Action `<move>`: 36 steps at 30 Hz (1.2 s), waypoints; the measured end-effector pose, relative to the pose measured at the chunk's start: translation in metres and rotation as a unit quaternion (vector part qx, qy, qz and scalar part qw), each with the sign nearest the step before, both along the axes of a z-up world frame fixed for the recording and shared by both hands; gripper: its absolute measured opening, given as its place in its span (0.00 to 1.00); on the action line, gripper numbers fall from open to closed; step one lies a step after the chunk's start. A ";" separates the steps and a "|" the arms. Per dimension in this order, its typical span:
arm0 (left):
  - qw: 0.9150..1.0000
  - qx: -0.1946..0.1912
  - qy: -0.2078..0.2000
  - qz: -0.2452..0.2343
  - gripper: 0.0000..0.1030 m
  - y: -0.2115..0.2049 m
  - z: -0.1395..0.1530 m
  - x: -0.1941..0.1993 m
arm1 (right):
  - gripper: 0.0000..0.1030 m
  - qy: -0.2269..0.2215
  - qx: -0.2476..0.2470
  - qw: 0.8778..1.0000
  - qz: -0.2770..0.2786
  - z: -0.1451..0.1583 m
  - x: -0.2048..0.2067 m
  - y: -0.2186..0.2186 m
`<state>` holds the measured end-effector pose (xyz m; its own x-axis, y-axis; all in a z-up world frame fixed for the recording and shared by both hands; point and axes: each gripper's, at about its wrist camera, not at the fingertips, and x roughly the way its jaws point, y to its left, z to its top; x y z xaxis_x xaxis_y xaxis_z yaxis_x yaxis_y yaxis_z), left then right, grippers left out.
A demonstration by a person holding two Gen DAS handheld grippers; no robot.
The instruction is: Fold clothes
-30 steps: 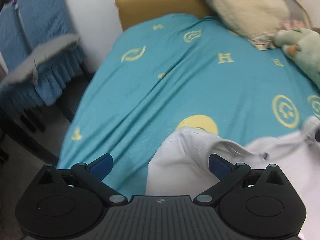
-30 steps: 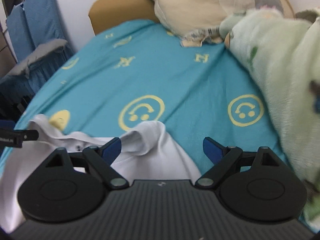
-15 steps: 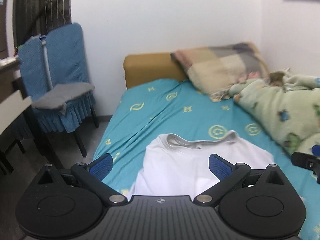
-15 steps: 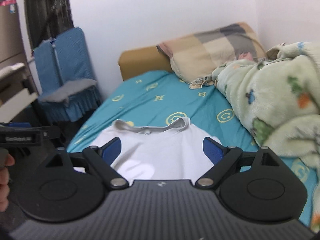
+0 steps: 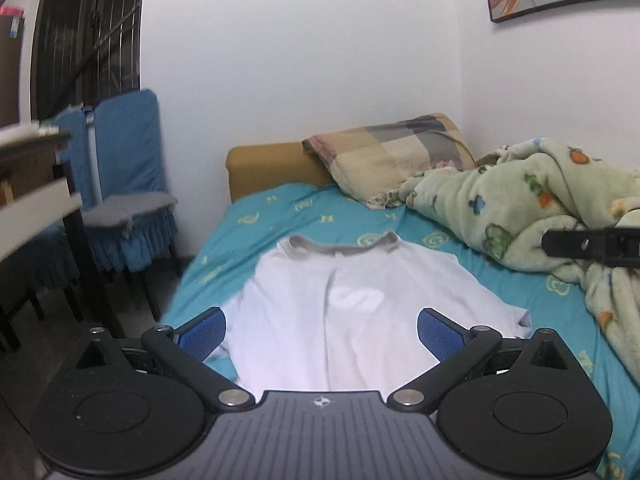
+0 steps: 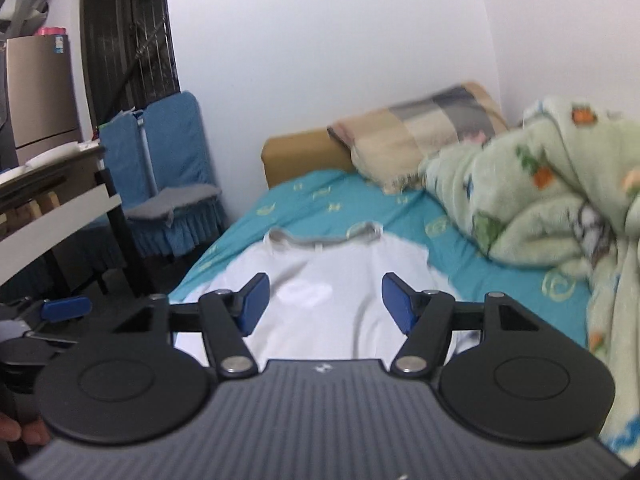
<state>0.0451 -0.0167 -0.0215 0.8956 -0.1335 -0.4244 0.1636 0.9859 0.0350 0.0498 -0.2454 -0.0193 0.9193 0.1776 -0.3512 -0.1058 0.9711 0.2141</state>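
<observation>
Nearby, blanket (image 5: 520, 208) (bunched) borders the white shirt (image 5: 340, 320); chair (image 5: 124, 184) beside bed (image 5: 240, 232).

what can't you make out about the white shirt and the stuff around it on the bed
- White t-shirt with grey collar: hem hidden behind the left gripper body in the left wrist view, and behind the right gripper, jaws closing on nothing, in the right.
- Pale chest print: blurred, unreadable.
- Green fleece blanket: cut off by the right edge.
</observation>
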 end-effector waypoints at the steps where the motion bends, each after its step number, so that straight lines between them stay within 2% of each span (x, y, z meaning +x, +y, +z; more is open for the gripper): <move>1: 1.000 -0.010 0.007 0.002 1.00 0.002 -0.002 -0.001 | 0.64 0.003 0.005 1.000 0.003 -0.002 -0.001 -0.001; 4: 0.999 -0.030 0.012 0.019 1.00 0.009 -0.005 0.005 | 0.70 0.001 0.009 1.000 -0.011 -0.003 0.001 -0.005; 5: 0.999 -0.033 0.012 0.026 1.00 0.012 -0.006 0.007 | 0.80 -0.002 0.011 1.000 -0.018 -0.003 0.001 -0.006; 6: 0.999 -0.034 0.011 0.034 1.00 0.014 -0.007 0.008 | 0.81 -0.005 0.012 1.000 -0.025 -0.003 0.001 -0.006; 9: 0.997 -0.037 0.032 0.056 1.00 0.021 -0.012 0.018 | 0.81 0.006 0.015 0.999 -0.034 -0.009 0.003 -0.009; 13: 0.991 -0.081 0.073 0.077 1.00 0.034 -0.022 0.036 | 0.81 0.030 0.024 0.999 -0.038 -0.018 0.007 -0.011; 17: 0.980 -0.128 0.108 0.108 1.00 0.060 -0.030 0.062 | 0.81 0.053 0.026 0.997 -0.040 -0.025 0.008 -0.008; 20: 0.964 -0.177 0.125 0.158 1.00 0.093 -0.035 0.088 | 0.81 0.068 0.046 0.996 -0.035 -0.031 0.013 -0.010; 26: 0.912 -0.301 0.147 0.237 0.96 0.166 -0.061 0.140 | 0.81 0.104 0.079 0.991 -0.039 -0.051 0.037 -0.012; 28: 0.898 -0.327 0.152 0.251 0.89 0.181 -0.075 0.157 | 0.81 0.116 0.085 0.989 -0.042 -0.058 0.049 -0.011; 30: 0.890 -0.338 0.158 0.261 0.80 0.191 -0.091 0.175 | 0.81 0.125 0.090 0.987 -0.047 -0.066 0.061 -0.011; 31: 0.888 -0.341 0.161 0.264 0.77 0.195 -0.098 0.183 | 0.81 0.130 0.090 0.986 -0.049 -0.069 0.067 -0.010; 33: 0.890 -0.332 0.164 0.266 0.76 0.199 -0.110 0.199 | 0.81 0.139 0.091 0.985 -0.054 -0.077 0.079 -0.010; 35: 0.899 -0.305 0.167 0.267 0.75 0.196 -0.119 0.213 | 0.81 0.149 0.094 0.983 -0.056 -0.083 0.088 -0.009; 36: 0.906 -0.285 0.167 0.266 0.70 0.192 -0.121 0.219 | 0.81 0.154 0.097 0.982 -0.057 -0.086 0.092 -0.009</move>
<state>0.2639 0.1755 -0.1430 0.7320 -0.0043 -0.6813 -0.4320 0.7703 -0.4690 0.1420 -0.2548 -0.1054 0.7932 0.1709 -0.5845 0.0997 0.9104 0.4015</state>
